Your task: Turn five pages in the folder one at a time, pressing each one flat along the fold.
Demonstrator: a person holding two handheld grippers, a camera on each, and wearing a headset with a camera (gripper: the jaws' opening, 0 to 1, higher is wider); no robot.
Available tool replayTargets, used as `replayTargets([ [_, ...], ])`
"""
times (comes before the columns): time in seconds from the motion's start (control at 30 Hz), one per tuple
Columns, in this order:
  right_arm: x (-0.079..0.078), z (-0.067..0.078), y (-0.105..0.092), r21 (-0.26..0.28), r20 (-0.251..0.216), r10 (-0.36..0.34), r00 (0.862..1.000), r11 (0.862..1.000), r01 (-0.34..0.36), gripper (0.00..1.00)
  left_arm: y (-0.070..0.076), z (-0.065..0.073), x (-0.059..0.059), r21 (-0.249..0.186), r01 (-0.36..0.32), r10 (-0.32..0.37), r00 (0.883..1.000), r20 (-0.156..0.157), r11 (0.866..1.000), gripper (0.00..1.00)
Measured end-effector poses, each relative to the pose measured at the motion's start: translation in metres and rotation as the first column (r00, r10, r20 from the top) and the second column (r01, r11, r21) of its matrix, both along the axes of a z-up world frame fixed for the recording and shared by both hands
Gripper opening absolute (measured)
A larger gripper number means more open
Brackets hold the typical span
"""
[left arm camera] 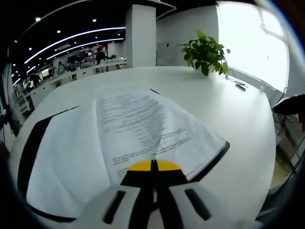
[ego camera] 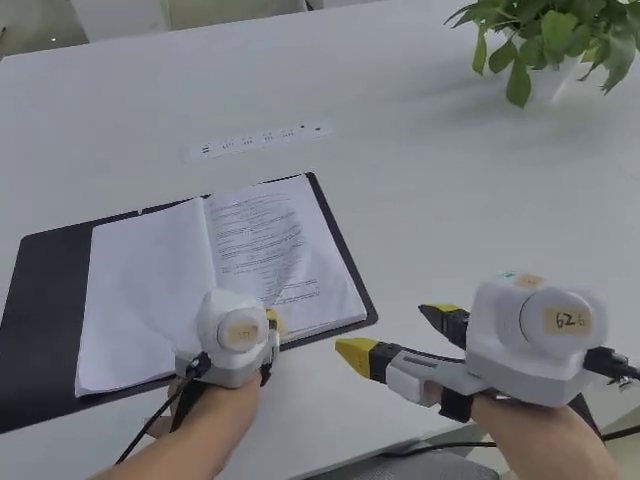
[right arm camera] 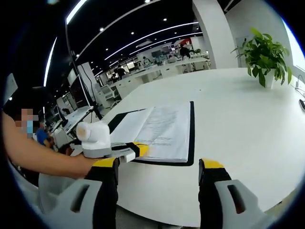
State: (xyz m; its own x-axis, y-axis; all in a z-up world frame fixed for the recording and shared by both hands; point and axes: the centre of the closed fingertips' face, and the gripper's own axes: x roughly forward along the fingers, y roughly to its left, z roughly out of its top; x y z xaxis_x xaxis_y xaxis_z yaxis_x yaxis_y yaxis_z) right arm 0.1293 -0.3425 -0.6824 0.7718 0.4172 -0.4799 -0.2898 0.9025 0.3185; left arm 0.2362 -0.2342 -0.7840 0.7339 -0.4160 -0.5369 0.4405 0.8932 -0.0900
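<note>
A black folder [ego camera: 40, 300] lies open on the white table, with a blank left page [ego camera: 140, 290] and a printed right page [ego camera: 270, 245]. My left gripper [ego camera: 272, 322] is shut, its yellow tips resting at the near edge of the printed page [left arm camera: 143, 124]; I see no paper between the jaws. In the left gripper view, the left gripper [left arm camera: 153, 165] has its tips closed together over the sheet. My right gripper [ego camera: 398, 335] stands open over bare table, to the right of the folder and apart from it. The right gripper [right arm camera: 158, 164] faces the folder [right arm camera: 192, 138] and the left gripper [right arm camera: 140, 149].
A potted green plant [ego camera: 545, 40] stands at the far right of the table. A flat white strip [ego camera: 258, 138] lies beyond the folder. Cables trail from both grippers toward the near table edge. Office desks and people show far behind.
</note>
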Motion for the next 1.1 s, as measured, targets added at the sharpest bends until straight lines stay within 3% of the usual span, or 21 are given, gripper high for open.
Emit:
replayTargets([
  [0.03, 0.004, -0.002, 0.000, 0.008, -0.003, 0.000, 1.000, 1.000, 0.000, 0.65, 0.001, 0.000, 0.000, 0.003, 0.005, -0.005, 1.000, 0.000, 1.000, 0.00],
  [0.1, 0.015, -0.005, 0.002, 0.042, -0.006, -0.004, 1.000, 0.999, 0.004, 0.60, 0.001, 0.000, 0.000, -0.033, -0.011, 0.010, 1.000, -0.021, 0.999, 0.00],
  [0.33, 0.065, -0.027, 0.010, 0.189, -0.057, -0.021, 0.998, 0.982, 0.031, 0.47, 0.000, 0.000, -0.001, -0.042, -0.012, 0.011, 0.999, -0.033, 0.999, 0.00],
  [0.43, 0.077, -0.042, 0.012, 0.197, -0.097, -0.020, 0.995, 0.980, 0.039, 0.47, 0.000, 0.001, -0.002, -0.045, -0.010, 0.009, 0.999, -0.039, 0.999, 0.00],
  [0.57, 0.084, -0.059, 0.015, 0.229, -0.158, -0.019, 0.987, 0.972, 0.056, 0.45, 0.000, 0.000, -0.001, -0.054, -0.013, 0.010, 0.999, -0.044, 0.998, 0.00],
  [0.77, 0.087, -0.075, 0.019, 0.254, -0.210, -0.017, 0.978, 0.964, 0.071, 0.44, 0.000, 0.001, -0.002, -0.050, -0.016, 0.014, 0.999, -0.042, 0.999, 0.00],
  [0.93, 0.089, -0.084, 0.015, 0.236, -0.218, -0.042, 0.975, 0.967, 0.094, 0.39, 0.000, 0.001, -0.001, -0.046, -0.013, 0.011, 0.999, -0.042, 0.999, 0.00],
  [1.1, 0.090, -0.086, 0.008, 0.282, -0.235, -0.072, 0.969, 0.949, 0.140, 0.32, 0.000, 0.001, -0.002, -0.049, -0.011, 0.009, 0.999, -0.042, 0.999, 0.00],
])
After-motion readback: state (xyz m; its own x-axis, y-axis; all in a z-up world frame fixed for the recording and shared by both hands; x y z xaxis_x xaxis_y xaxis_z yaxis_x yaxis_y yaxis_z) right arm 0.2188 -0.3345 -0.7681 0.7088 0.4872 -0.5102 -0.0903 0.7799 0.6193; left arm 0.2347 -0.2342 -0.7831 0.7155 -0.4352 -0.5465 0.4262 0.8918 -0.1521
